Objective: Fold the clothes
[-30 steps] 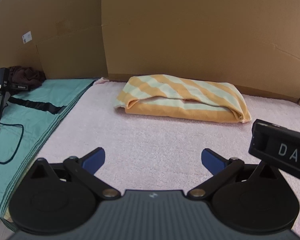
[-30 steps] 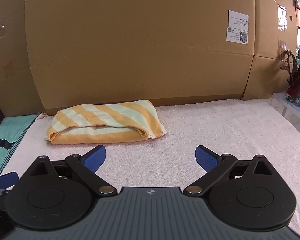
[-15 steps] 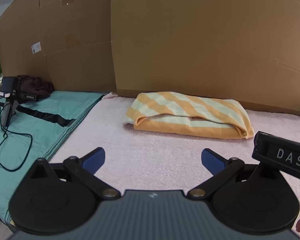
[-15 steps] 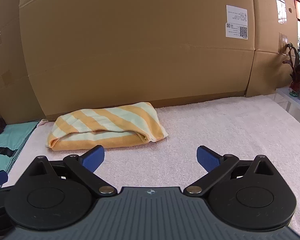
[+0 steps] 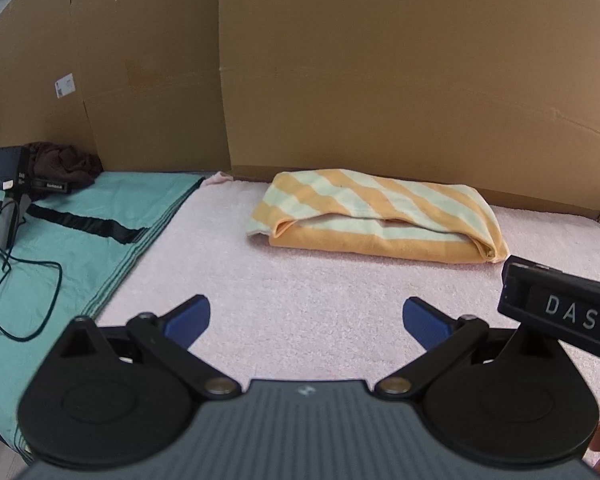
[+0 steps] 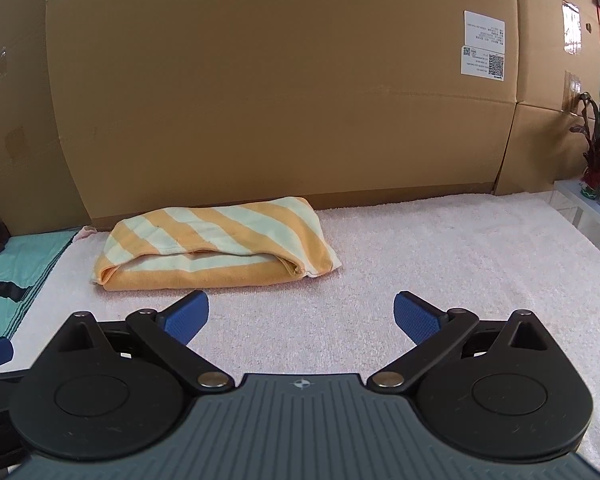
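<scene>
A folded orange and pale-green striped cloth (image 5: 374, 214) lies on the pink towel surface (image 5: 300, 288) near the cardboard wall; it also shows in the right wrist view (image 6: 216, 246). My left gripper (image 5: 306, 318) is open and empty, well short of the cloth. My right gripper (image 6: 300, 316) is open and empty, also short of it and to its right. The right gripper's body (image 5: 564, 314) shows at the right edge of the left wrist view.
A cardboard wall (image 6: 280, 80) closes the back. A teal sheet (image 5: 60, 248) lies at left with a black device (image 5: 10, 178), its cable (image 5: 24, 292) and a dark brown cloth (image 5: 66, 162). A white shelf with a plant (image 6: 598, 160) stands at far right.
Both grippers have pulled back and tilted up, so the cloth sits lower and farther in both views. Both stay open and empty. The cloth has not moved.
</scene>
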The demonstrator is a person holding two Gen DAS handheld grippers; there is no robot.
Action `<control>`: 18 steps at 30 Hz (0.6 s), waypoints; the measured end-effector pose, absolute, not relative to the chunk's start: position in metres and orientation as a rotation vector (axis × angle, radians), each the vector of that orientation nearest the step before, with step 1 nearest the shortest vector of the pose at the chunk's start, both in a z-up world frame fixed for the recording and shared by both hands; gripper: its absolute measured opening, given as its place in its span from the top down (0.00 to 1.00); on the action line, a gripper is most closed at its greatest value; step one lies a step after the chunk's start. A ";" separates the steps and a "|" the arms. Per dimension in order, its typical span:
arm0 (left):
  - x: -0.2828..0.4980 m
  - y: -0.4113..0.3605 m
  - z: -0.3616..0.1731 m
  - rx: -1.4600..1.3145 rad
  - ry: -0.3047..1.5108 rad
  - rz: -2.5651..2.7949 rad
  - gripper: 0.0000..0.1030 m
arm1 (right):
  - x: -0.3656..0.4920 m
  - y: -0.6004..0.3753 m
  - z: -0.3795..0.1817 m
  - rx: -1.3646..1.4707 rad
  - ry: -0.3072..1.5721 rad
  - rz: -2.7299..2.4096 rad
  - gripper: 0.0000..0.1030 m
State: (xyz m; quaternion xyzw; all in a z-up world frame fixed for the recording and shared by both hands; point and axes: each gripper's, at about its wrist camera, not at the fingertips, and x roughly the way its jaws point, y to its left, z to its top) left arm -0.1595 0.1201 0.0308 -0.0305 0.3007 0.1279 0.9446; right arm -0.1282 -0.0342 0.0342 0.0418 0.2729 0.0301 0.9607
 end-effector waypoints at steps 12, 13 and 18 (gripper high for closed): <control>-0.159 0.123 0.023 -0.055 0.641 0.235 0.01 | -0.127 -0.029 0.029 0.091 0.589 0.062 0.02; -0.159 0.123 0.022 -0.046 0.638 0.236 0.01 | -0.127 -0.027 0.028 0.087 0.589 0.058 0.02; -0.158 0.125 0.018 -0.049 0.641 0.237 0.01 | -0.126 -0.022 0.028 0.061 0.591 0.046 0.02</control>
